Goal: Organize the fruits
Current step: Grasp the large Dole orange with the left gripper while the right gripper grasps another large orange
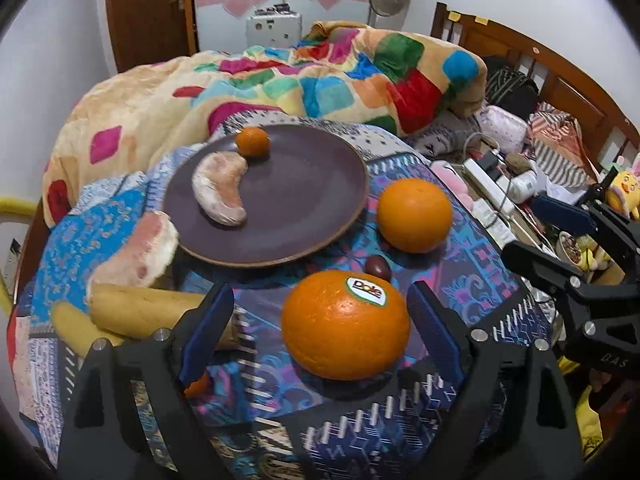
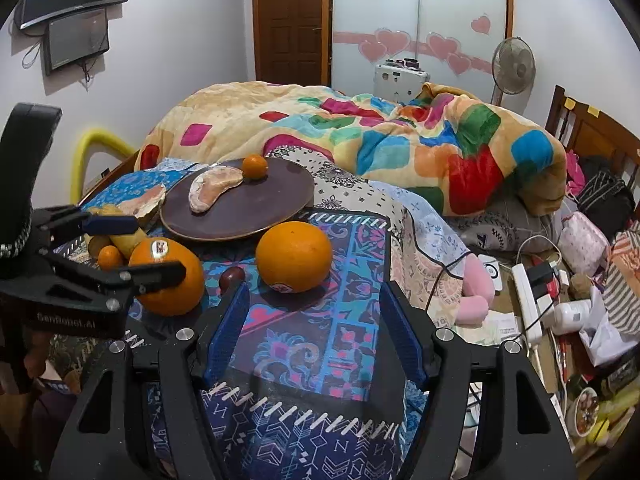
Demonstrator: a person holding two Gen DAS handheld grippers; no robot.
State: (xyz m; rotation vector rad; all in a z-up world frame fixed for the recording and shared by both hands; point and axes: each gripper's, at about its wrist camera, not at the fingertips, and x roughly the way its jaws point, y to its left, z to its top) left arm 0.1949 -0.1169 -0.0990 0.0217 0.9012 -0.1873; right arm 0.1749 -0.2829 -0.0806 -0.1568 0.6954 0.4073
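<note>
My left tongs [image 1: 324, 320] are spread wide with the stickered orange [image 1: 346, 324] sitting between the blue ribbed pads, neither pad touching its glossy, dimpled skin; my right tongs [image 2: 314, 320] are also wide open, over bare patterned cloth [image 2: 304, 344] with nothing between the pads. The second orange [image 1: 415, 215], round and smooth, rests on the cloth just ahead of my right tongs, near the rim of the plate [image 1: 320, 184]. A small dark, shiny oval fruit [image 1: 377, 267] lies between the two oranges. The plate is a flat, matte, dark-brown round with a paler edge; on it lie a curved, pale pink pomelo wedge [image 1: 222, 189] with a papery, fuzzy skin and a little round tangerine [image 1: 252, 141] touching the wedge's far tip. Off the plate on the left, a second pomelo piece [image 1: 140, 250] leans beside the rim, just above two dull yellow bananas [image 1: 136, 312]. Another small tangerine [image 2: 109, 257] sits beside the bananas. A plush, colour-blocked blanket [image 1: 320, 76] is heaped behind.
</note>
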